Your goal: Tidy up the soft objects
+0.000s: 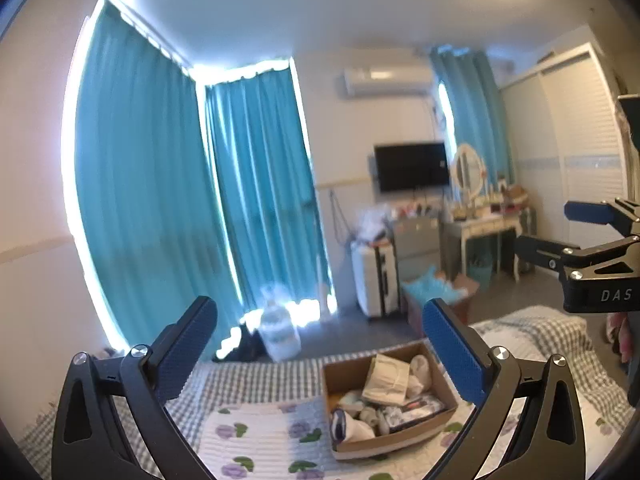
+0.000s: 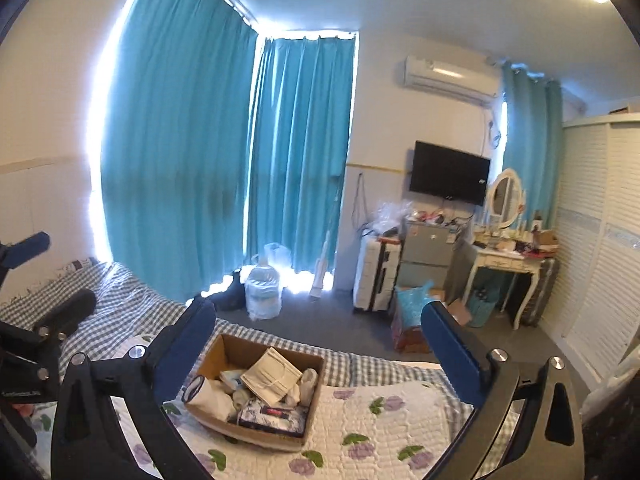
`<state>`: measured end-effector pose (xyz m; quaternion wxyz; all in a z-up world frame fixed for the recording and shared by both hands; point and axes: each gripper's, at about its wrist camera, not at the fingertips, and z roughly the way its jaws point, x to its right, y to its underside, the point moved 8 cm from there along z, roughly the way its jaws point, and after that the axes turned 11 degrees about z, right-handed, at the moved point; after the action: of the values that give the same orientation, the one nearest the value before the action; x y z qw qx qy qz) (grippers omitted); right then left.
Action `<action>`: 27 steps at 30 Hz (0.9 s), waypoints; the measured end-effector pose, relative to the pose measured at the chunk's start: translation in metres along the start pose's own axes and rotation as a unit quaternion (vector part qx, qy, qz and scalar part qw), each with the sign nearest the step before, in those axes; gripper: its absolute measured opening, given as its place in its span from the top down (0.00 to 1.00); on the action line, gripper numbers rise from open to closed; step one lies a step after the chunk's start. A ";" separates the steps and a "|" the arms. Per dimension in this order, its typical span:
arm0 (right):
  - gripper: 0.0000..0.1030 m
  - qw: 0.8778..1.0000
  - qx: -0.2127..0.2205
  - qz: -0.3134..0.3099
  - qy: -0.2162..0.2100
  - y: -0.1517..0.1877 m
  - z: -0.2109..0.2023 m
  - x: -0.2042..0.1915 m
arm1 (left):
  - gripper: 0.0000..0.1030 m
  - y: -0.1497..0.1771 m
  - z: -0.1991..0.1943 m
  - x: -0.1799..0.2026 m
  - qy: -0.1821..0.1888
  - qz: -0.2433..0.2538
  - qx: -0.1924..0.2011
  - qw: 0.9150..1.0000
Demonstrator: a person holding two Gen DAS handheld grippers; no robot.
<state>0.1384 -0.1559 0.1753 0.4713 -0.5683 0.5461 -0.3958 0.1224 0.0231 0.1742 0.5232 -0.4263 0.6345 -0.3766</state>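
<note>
Cardboard box (image 2: pixel 256 390) sits on the floral quilt (image 2: pixel 380 432), packed w/ soft items, folded cloth (image 2: pixel 272 376) on top. Left gripper (image 1: pixel 320 360) & right gripper (image 2: pixel 320 356) hover above box, fingers spread wide, nothing held. Looks like sorting's done, so both are clear of it.

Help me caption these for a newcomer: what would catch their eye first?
Probably the teal curtains, glowing with backlight along the far wall. Next, the open cardboard box on the bed's floral quilt, heaped with soft things, a cream folded cloth on top. Framing it all, the left gripper and right gripper, jaws wide and empty.
</note>
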 end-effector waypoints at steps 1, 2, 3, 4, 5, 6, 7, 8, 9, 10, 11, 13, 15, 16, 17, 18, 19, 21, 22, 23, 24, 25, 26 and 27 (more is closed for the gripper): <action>0.00 1.000 0.008 -0.004 0.000 0.001 -0.010 0.000 | 0.00 0.001 -0.011 -0.002 -0.004 0.000 0.012 1.000; 0.00 1.000 0.023 -0.007 -0.002 0.006 -0.025 -0.001 | 0.00 0.005 -0.021 -0.005 -0.010 -0.003 0.022 1.000; 0.00 0.999 0.031 -0.007 -0.005 0.010 -0.033 0.001 | 0.00 0.009 -0.028 -0.005 -0.014 -0.008 0.027 1.000; 0.00 0.999 0.036 -0.005 -0.008 0.017 -0.039 0.001 | 0.00 0.015 -0.033 -0.006 -0.014 -0.014 0.029 0.999; 0.00 0.999 0.039 0.000 -0.010 0.026 -0.046 0.001 | 0.00 0.023 -0.037 -0.006 -0.009 -0.020 0.028 0.999; 0.00 0.999 0.042 0.006 -0.014 0.036 -0.050 0.001 | 0.00 0.031 -0.039 -0.004 -0.003 -0.025 0.027 0.999; 0.00 0.999 0.045 0.012 -0.020 0.047 -0.053 0.001 | 0.00 0.039 -0.040 -0.003 0.002 -0.029 0.025 0.999; 0.00 0.998 0.047 0.020 -0.023 0.055 -0.054 0.002 | 0.00 0.047 -0.039 -0.001 0.004 -0.029 0.022 0.999; 0.00 0.998 0.049 0.025 -0.024 0.063 -0.053 0.003 | 0.00 0.054 -0.036 0.001 0.005 -0.028 0.020 0.999; 0.00 0.998 0.051 0.032 -0.025 0.070 -0.051 0.004 | 0.00 0.062 -0.034 0.004 -0.001 -0.027 0.016 1.000; 0.00 0.997 0.053 0.043 -0.024 0.083 -0.046 0.005 | 0.00 0.071 -0.030 0.005 -0.012 -0.026 0.009 1.000; 0.00 0.997 0.052 0.053 -0.029 0.100 -0.036 0.006 | 0.00 0.091 -0.023 0.009 -0.025 -0.031 -0.001 0.999; 0.00 0.998 0.037 0.051 -0.029 0.124 -0.020 0.006 | 0.00 0.116 -0.012 0.012 -0.044 -0.048 -0.010 0.998; 0.00 0.998 0.029 0.048 -0.024 0.134 -0.012 0.006 | 0.00 0.125 -0.010 0.013 -0.045 -0.052 -0.012 0.998; 0.00 0.998 0.019 0.049 -0.021 0.144 -0.003 0.006 | 0.00 0.133 -0.004 0.015 -0.041 -0.057 -0.016 0.997; 0.00 0.999 0.008 0.049 -0.022 0.156 0.007 0.004 | 0.00 0.140 -0.001 0.017 -0.037 -0.060 -0.020 0.997; 0.00 0.999 0.000 0.049 -0.021 0.165 0.014 0.004 | 0.00 0.148 0.002 0.019 -0.033 -0.065 -0.026 0.997; 0.00 0.999 -0.017 0.047 -0.020 0.179 0.025 0.002 | 0.00 0.158 0.009 0.020 -0.025 -0.073 -0.042 0.996; 0.00 0.998 -0.023 0.047 -0.020 0.185 0.030 0.000 | 0.00 0.161 0.012 0.020 -0.024 -0.075 -0.049 0.996; 0.00 0.998 -0.027 0.048 -0.020 0.191 0.033 -0.002 | 0.00 0.164 0.012 0.021 -0.024 -0.076 -0.052 0.995; 0.00 0.998 -0.032 0.047 -0.022 0.194 0.036 -0.004 | 0.00 0.165 0.011 0.021 -0.023 -0.077 -0.052 0.995; 0.00 0.998 -0.034 0.046 -0.024 0.196 0.038 -0.005 | 0.00 0.167 0.010 0.022 -0.022 -0.077 -0.053 0.995; 0.00 0.998 -0.038 0.046 -0.025 0.197 0.039 -0.006 | 0.00 0.169 0.009 0.023 -0.022 -0.077 -0.055 0.995; 0.00 0.998 -0.039 0.046 -0.025 0.198 0.040 -0.006 | 0.00 0.171 0.009 0.024 -0.022 -0.076 -0.058 0.995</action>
<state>0.1275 -0.1376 -0.0254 0.4799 -0.5703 0.5747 -0.3381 0.1046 0.0606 0.0068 0.4810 -0.5111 0.6093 -0.3690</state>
